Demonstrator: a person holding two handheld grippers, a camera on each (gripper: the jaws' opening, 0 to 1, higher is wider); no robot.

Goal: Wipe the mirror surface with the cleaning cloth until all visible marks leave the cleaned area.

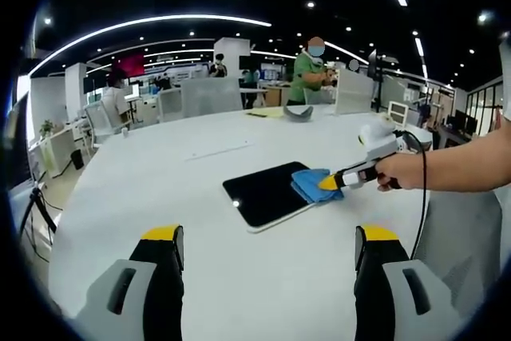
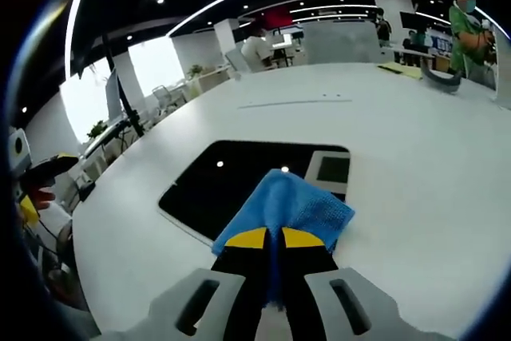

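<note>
I had the right hand-held gripper [image 2: 266, 239] clamped on the soft, light cloth [image 2: 287, 207] over the fragile mirror [image 2: 223, 181]; left hand-held gripper [image 1: 267, 249] gaped empty.

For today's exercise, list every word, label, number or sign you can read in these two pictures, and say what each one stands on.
No text can be read in either view.
The mirror, the blue cleaning cloth and the white table carry no lettering.
The red panel and the screens far behind are too small and blurred to read.
</note>
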